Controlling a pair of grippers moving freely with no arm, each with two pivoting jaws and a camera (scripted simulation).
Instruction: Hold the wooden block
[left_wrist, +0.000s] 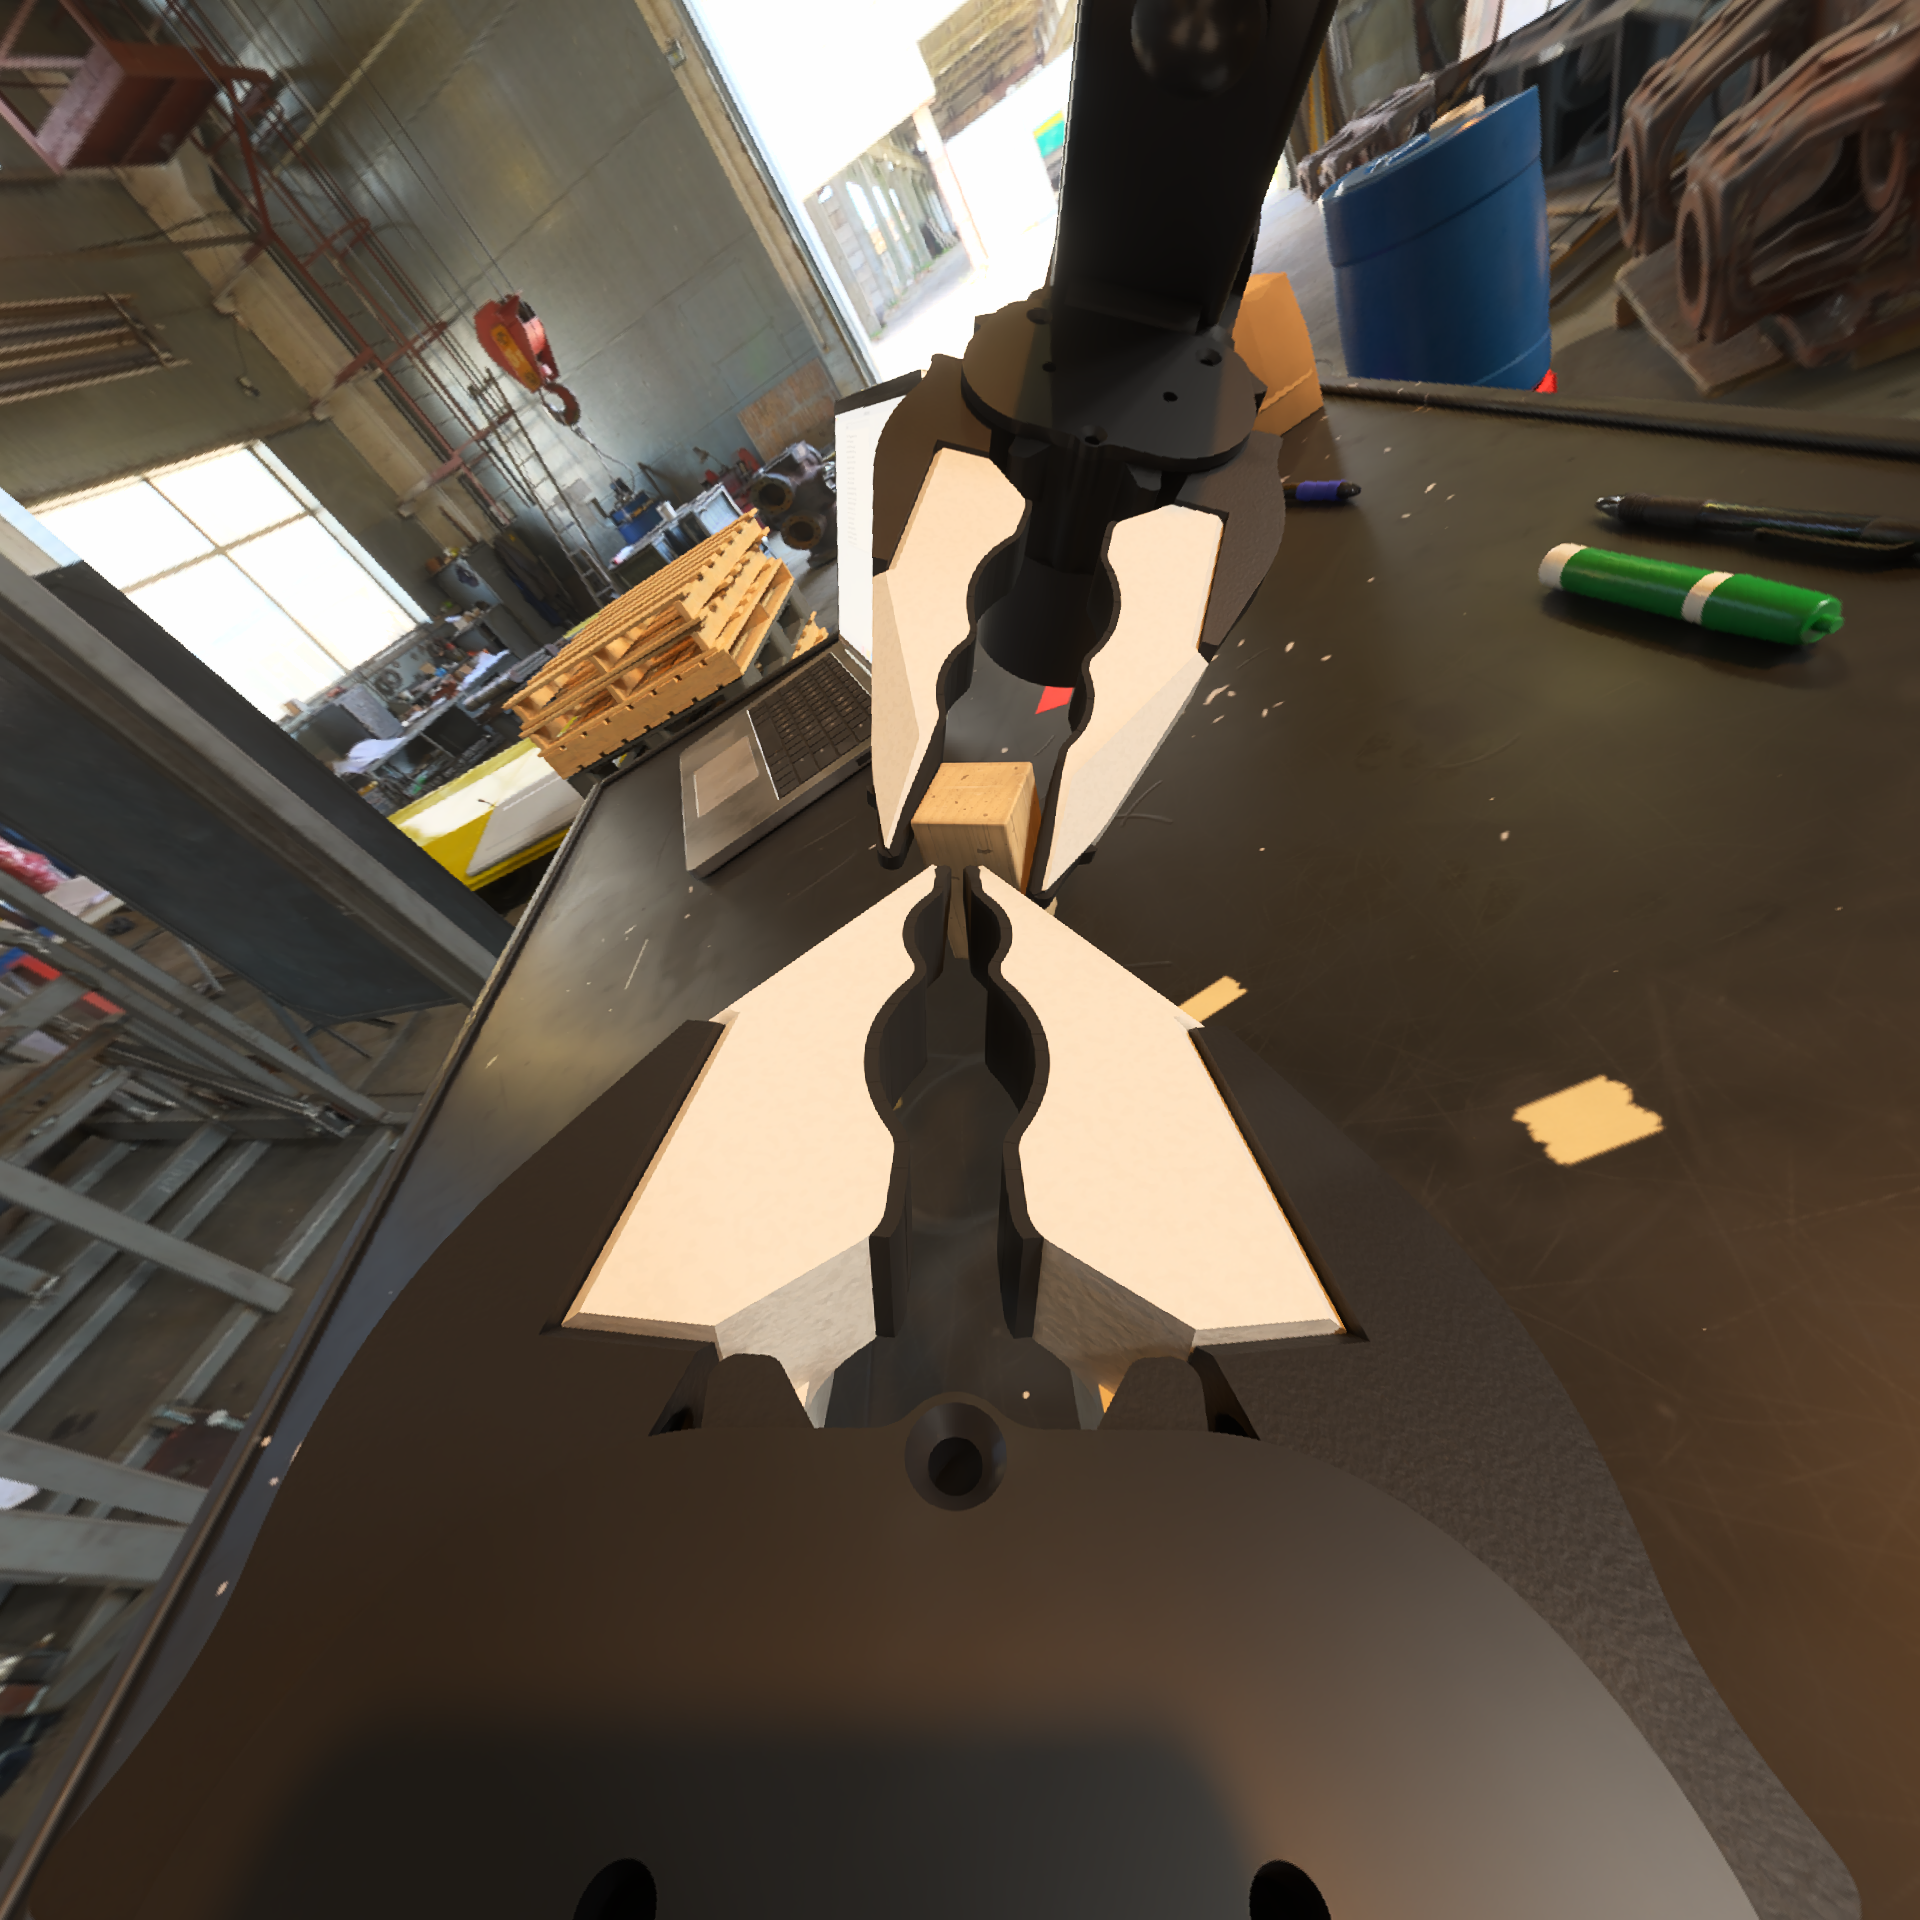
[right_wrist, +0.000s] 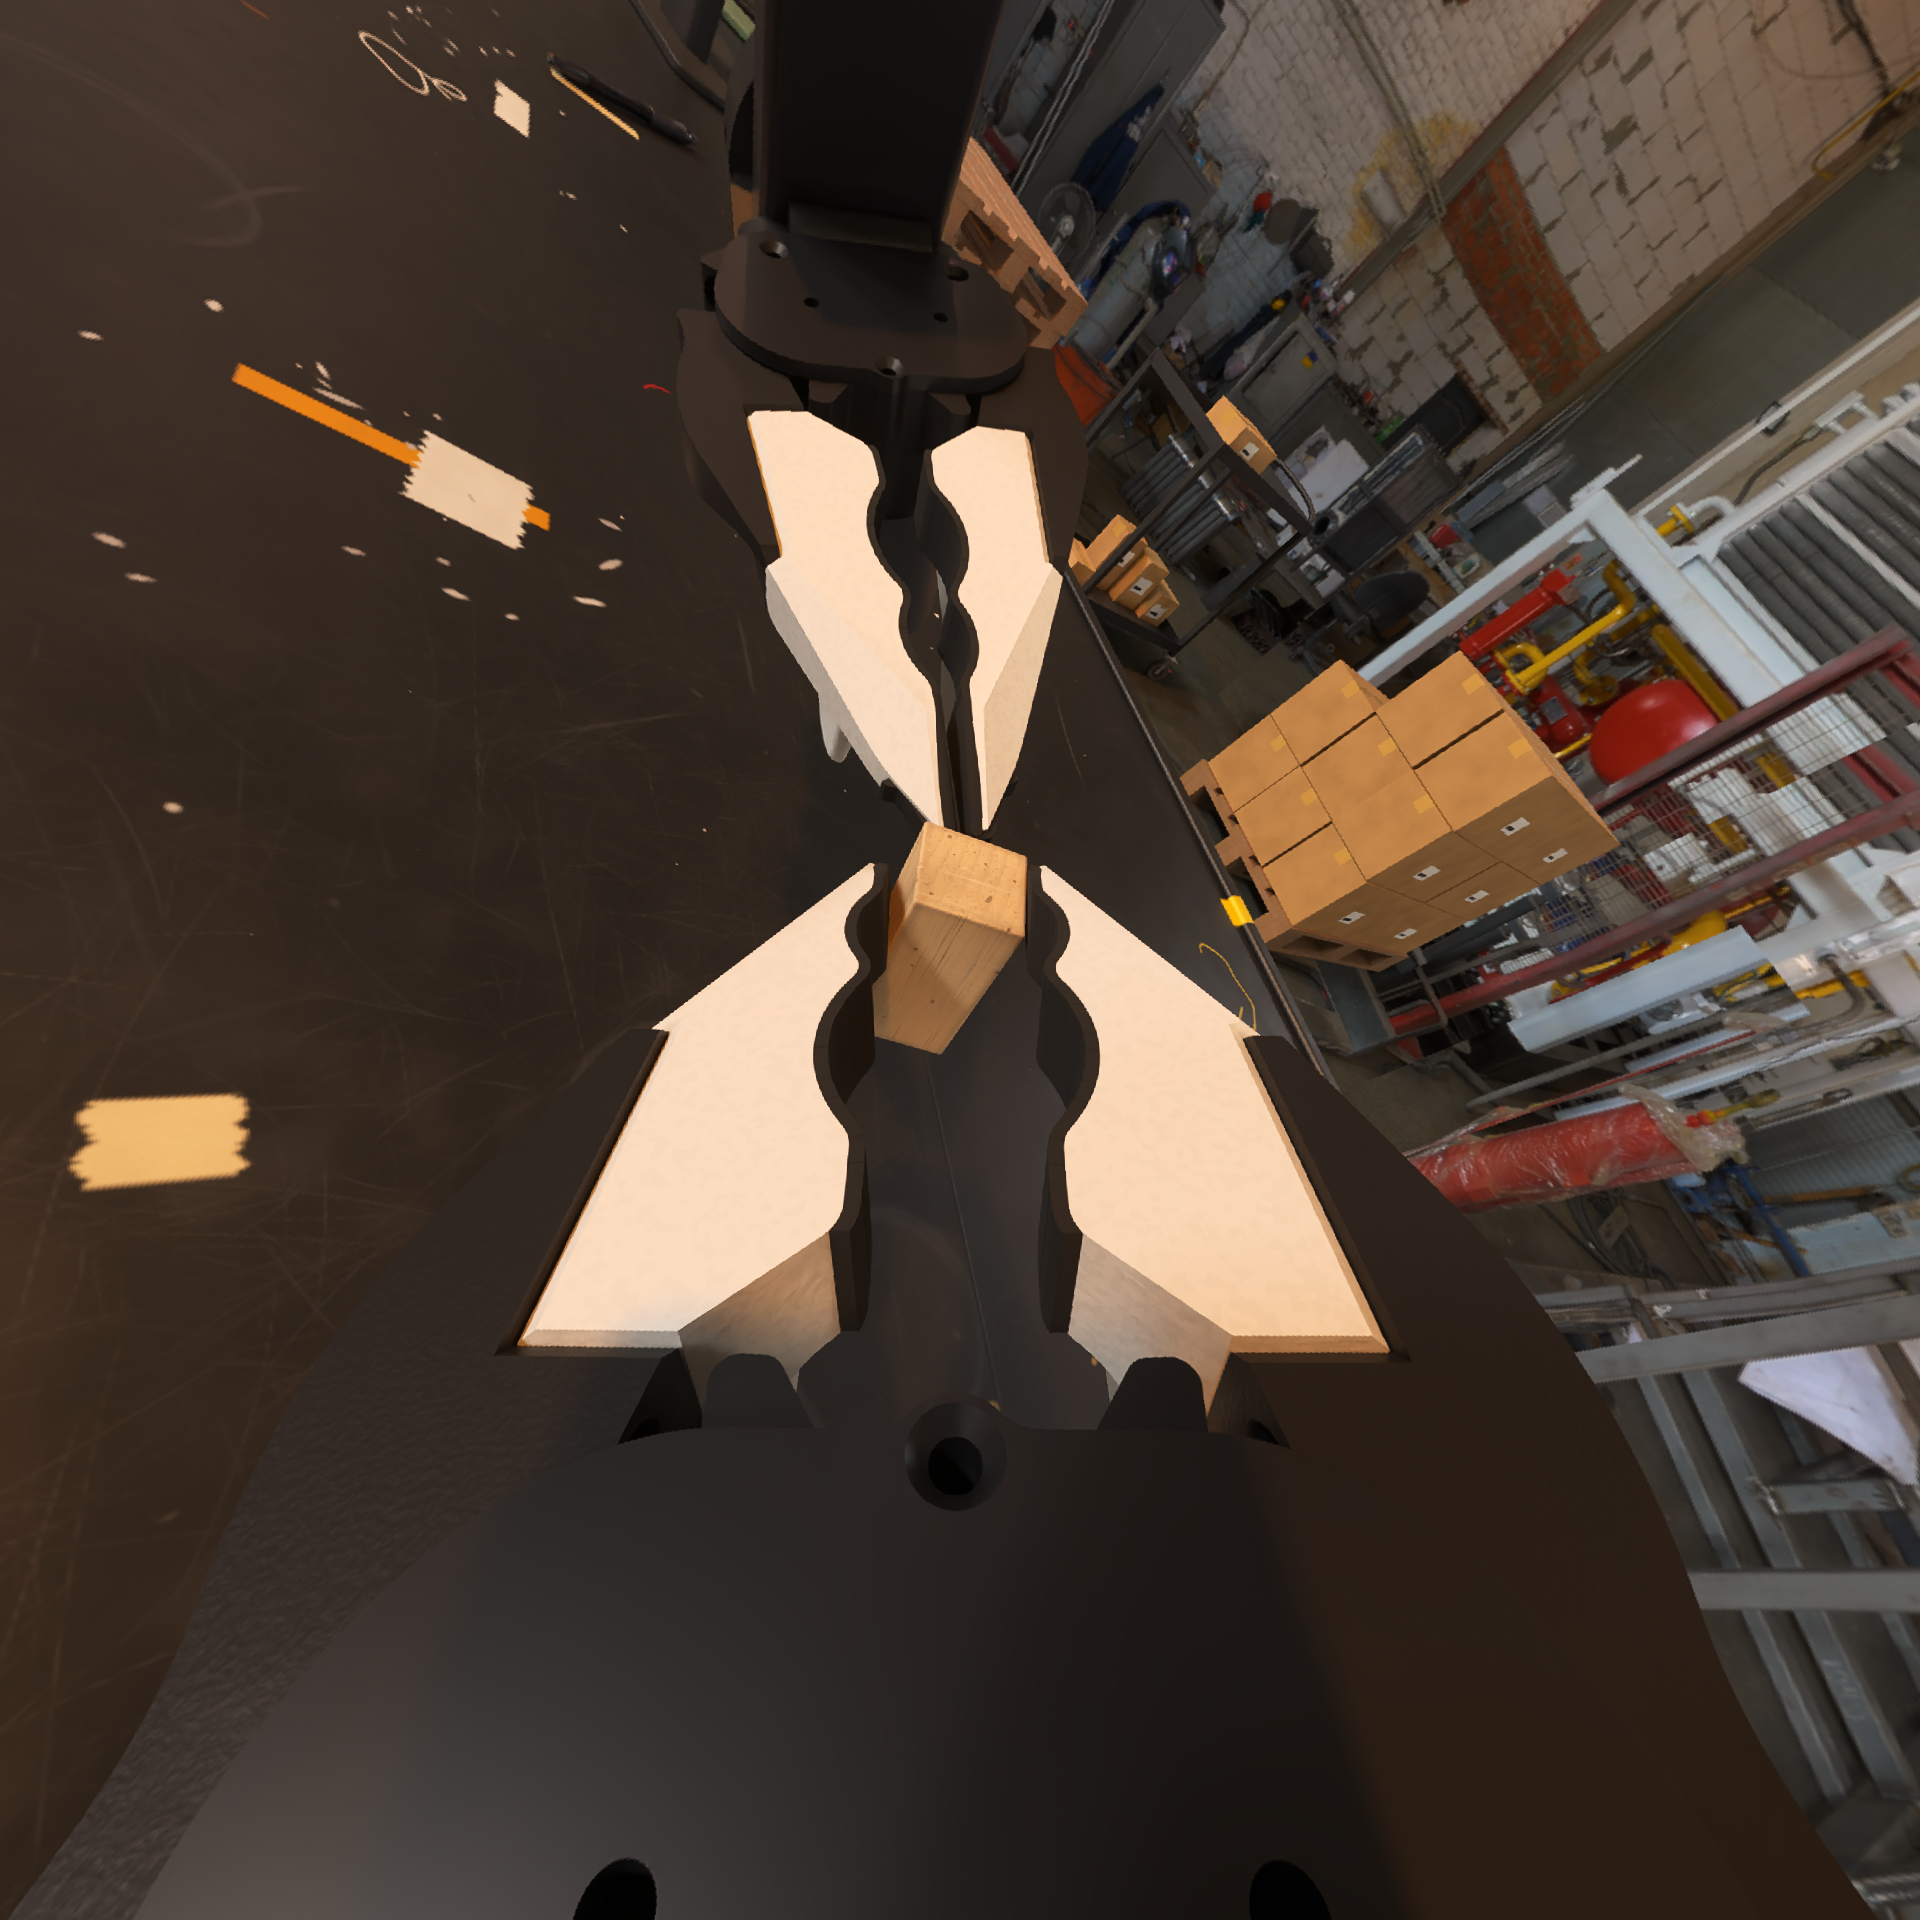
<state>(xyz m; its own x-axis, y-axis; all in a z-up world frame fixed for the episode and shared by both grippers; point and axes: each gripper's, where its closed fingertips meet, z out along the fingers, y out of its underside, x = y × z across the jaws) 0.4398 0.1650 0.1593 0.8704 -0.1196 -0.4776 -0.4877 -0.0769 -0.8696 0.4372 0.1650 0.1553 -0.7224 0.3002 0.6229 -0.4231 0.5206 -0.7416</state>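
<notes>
One block (right_wrist: 951, 935) sits between my two claws, up off the table (left_wrist: 1455, 935). My right claw (right_wrist: 951, 883) grips it, a pad pressed on either side near the tips, and the block is tilted in that hold. My left claw (left_wrist: 958, 883) meets the block from the opposite side, its tips drawn narrow with only a thin slit between them; I cannot tell from either view whether they pinch the block's edge or merely touch it. The two claws point nose to nose with the block at the meeting point. Beyond the block in the left wrist view lies a laptop (left_wrist: 774, 758), a green marker (left_wrist: 1688, 594) well off to its right, and a black pen (left_wrist: 1756, 520) just past that. Tape patches (left_wrist: 1588, 1120) dot the table nearer me.
</notes>
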